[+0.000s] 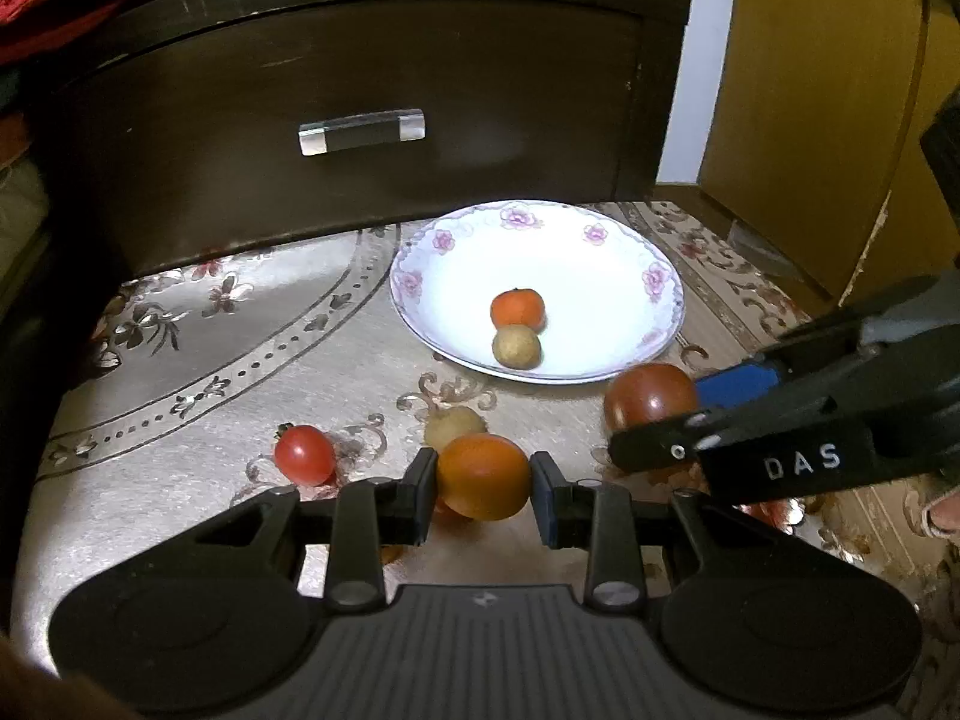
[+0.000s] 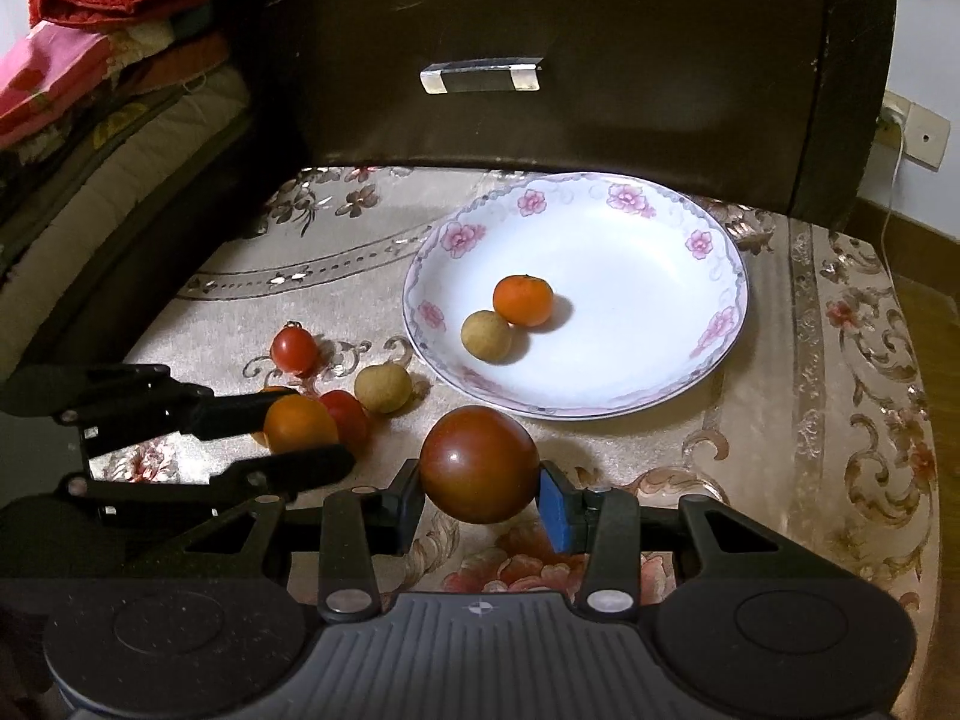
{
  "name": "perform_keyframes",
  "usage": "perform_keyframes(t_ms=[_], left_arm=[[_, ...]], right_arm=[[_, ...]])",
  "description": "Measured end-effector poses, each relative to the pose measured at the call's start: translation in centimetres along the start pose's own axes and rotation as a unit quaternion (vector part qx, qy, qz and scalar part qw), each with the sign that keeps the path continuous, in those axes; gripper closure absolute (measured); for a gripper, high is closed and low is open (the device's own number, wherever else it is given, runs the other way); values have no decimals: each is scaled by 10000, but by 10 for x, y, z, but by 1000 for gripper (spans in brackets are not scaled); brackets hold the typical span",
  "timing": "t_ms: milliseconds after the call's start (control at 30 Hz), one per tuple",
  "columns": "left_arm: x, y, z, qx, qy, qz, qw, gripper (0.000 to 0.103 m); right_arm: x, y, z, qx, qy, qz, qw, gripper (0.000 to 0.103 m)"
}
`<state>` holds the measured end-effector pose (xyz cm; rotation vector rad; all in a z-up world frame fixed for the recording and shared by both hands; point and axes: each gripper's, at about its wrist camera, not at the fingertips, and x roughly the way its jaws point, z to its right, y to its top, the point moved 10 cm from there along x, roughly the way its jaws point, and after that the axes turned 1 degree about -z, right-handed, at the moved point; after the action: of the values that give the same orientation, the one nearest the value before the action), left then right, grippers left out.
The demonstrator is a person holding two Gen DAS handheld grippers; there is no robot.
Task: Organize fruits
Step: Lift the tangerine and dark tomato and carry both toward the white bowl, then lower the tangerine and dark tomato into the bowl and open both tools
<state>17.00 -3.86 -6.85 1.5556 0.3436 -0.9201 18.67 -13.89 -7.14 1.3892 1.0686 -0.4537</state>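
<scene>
A white flowered plate (image 1: 630,252) (image 2: 660,240) holds a small orange (image 1: 517,308) (image 2: 522,300) and a tan longan (image 1: 516,347) (image 2: 486,334). My left gripper (image 1: 483,477) (image 2: 300,429) is shut on an orange mandarin (image 1: 483,476) (image 2: 299,423) just above the cloth. My right gripper (image 2: 479,474) (image 1: 654,414) is shut on a large dark red tomato (image 2: 479,465) (image 1: 651,396) in front of the plate. A cherry tomato (image 1: 304,454) (image 2: 293,350), a second longan (image 1: 454,426) (image 2: 383,388) and another red tomato (image 2: 347,414) lie on the cloth to the left.
The fruits lie on a beige floral cloth (image 2: 810,420) on a low table. A dark wooden drawer front (image 1: 360,132) (image 2: 540,72) stands right behind the plate. A yellow box (image 1: 828,108) stands at the right; bedding (image 2: 90,90) lies at the left.
</scene>
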Motion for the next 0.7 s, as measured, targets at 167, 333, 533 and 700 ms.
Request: perform_keyframes(t_ms=[167, 333, 533, 700], left_arm=[[-1, 4, 0, -25, 6, 35, 10000, 65], [-3, 13, 3, -2, 30, 127, 9999, 65], [-4, 24, 7, 25, 71, 238, 9997, 65], [0, 31, 9, 64, 120, 264, 9996, 65]], right_arm=[[0, -1, 1, 23, 1, -6, 10000, 66], [-2, 0, 1, 49, 19, 25, 10000, 66], [-9, 7, 3, 102, 3, 162, 9998, 66], [-11, 13, 10, 172, -63, 248, 9995, 66]])
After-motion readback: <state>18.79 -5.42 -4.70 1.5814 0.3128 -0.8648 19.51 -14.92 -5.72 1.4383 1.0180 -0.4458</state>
